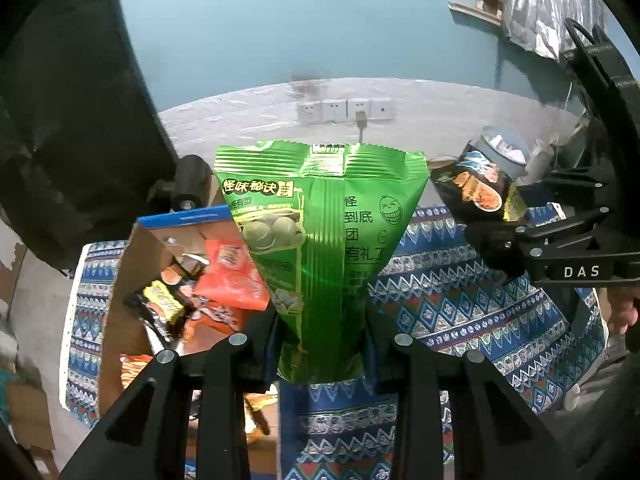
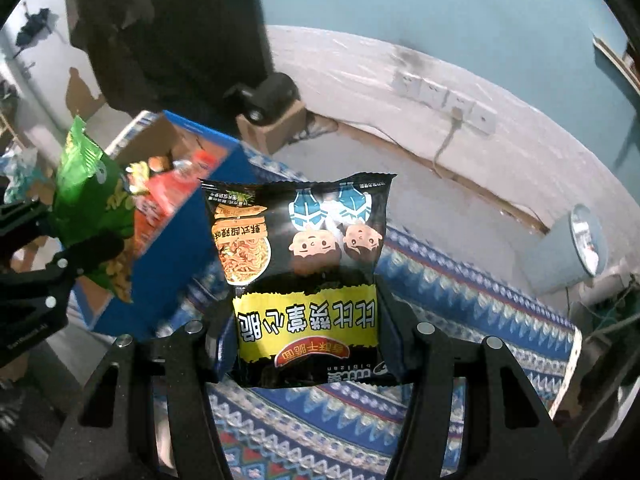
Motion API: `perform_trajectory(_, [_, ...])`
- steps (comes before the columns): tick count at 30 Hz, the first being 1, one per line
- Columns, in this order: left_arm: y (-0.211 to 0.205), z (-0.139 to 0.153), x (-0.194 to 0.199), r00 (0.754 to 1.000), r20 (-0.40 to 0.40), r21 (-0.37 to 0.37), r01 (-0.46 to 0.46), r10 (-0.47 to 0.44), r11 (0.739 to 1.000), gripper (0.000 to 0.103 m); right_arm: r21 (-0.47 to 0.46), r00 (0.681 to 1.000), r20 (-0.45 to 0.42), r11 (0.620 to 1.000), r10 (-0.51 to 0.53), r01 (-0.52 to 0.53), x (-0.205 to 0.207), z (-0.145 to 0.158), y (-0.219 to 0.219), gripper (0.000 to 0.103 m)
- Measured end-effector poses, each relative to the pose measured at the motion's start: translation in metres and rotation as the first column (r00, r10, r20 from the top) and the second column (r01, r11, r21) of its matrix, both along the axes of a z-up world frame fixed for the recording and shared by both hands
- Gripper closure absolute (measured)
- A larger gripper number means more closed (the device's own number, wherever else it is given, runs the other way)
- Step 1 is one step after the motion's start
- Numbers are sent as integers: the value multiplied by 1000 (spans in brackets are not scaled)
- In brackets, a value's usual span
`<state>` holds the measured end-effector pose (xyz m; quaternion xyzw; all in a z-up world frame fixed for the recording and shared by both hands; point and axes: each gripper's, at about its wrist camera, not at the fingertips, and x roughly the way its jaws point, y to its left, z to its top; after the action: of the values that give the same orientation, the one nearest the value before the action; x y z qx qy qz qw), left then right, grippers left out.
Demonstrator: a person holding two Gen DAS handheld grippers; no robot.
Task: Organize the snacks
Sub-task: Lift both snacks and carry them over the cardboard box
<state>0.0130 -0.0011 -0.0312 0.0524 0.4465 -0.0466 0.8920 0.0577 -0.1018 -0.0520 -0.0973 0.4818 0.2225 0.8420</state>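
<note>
My left gripper (image 1: 320,336) is shut on the lower end of a green snack bag (image 1: 316,232), which stands upright in the air; the same green bag (image 2: 90,204) shows at the left of the right wrist view. My right gripper (image 2: 306,336) is shut on a black and yellow noodle packet (image 2: 304,280), held upside down above the patterned cloth (image 2: 460,300); the packet (image 1: 474,188) also appears at the right of the left wrist view. An open cardboard box (image 1: 132,280) with blue outer sides (image 2: 176,240) holds several snack packs, among them an orange-red one (image 1: 232,276).
The blue patterned cloth (image 1: 460,304) covers the surface under both grippers. A grey-blue bin (image 2: 572,248) stands at the far right near the wall. Wall sockets (image 1: 344,110) with a plugged cable sit behind. A dark cloth-covered object (image 1: 72,140) rises at the left.
</note>
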Motion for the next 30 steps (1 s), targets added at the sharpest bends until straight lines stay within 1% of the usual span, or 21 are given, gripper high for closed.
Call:
perform_trajectory(2, [7,5,-2,1000,13,6,-9,9,1000,70,11,1000,6,1000,18,-18,1,5,13,45])
perform_trajectory(6, [25,14,-5,999,32,-6,-30,30,1000,70,24,998,15,998,54,-55,2,12,37,45])
perform_trajectory(9, [39,18,-6,998,44,0,-52,52,999,70,29,997,16,997,77,-77,4,12,53,45])
perform_trajectory(15, [70,17,-7,993,42,-12,-107,107,994,70,29,994,7,993,113,-113,9,9,82,45])
perform_trajectory(20, [101,11,-7,985,30,-20,-168,168,986,70,31,990,-1,990,140,-140,13,6,105,45])
perform_trajectory(24, [124,4,-9,975,32,6,-220,219,976,70,32,987,-13,987,159,-158,18,4,124,45])
perform_trajectory(30, [160,-12,-14,955,-9,-8,-296,296,955,70,23,980,-35,980,197,-196,24,-6,157,45])
